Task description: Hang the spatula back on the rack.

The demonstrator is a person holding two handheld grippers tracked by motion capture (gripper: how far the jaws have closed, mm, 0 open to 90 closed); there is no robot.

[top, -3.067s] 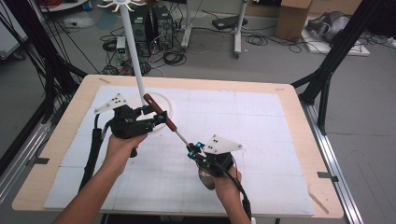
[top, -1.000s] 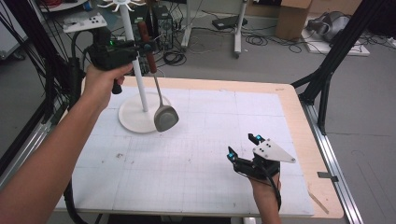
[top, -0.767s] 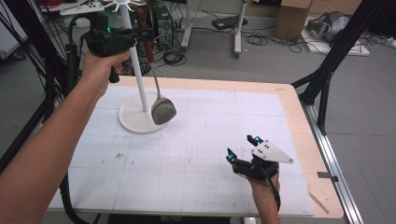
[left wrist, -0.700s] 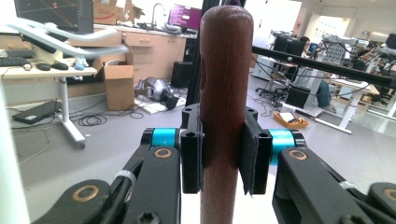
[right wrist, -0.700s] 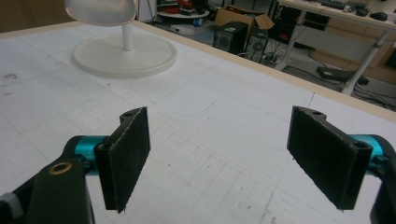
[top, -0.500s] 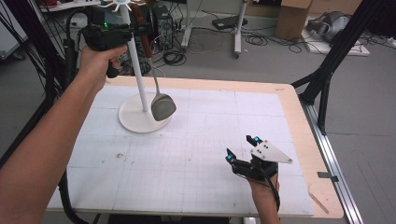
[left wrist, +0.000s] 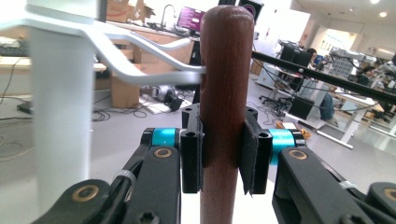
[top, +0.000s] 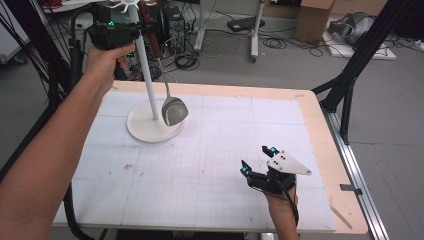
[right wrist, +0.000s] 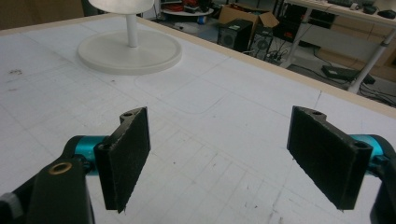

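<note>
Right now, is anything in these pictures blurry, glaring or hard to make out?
Left gripper view: the wooden ladle handle is sharp between the tongs, while the white stand pole looks washed out and the room behind is soft. Right gripper view: even light and faint shadows on the table. High view: slightly grainy.

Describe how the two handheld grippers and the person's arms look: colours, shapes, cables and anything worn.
Both grippers are black. The left gripper has flat black pads, turquoise cylinders behind them and brass-coloured pivots. In the high view its body shows a small green light, with black cable beside the arm. The right gripper carries a grey three-cornered plate and blue tips; a black cable runs along the wrist. Both forearms are sleeveless.
</note>
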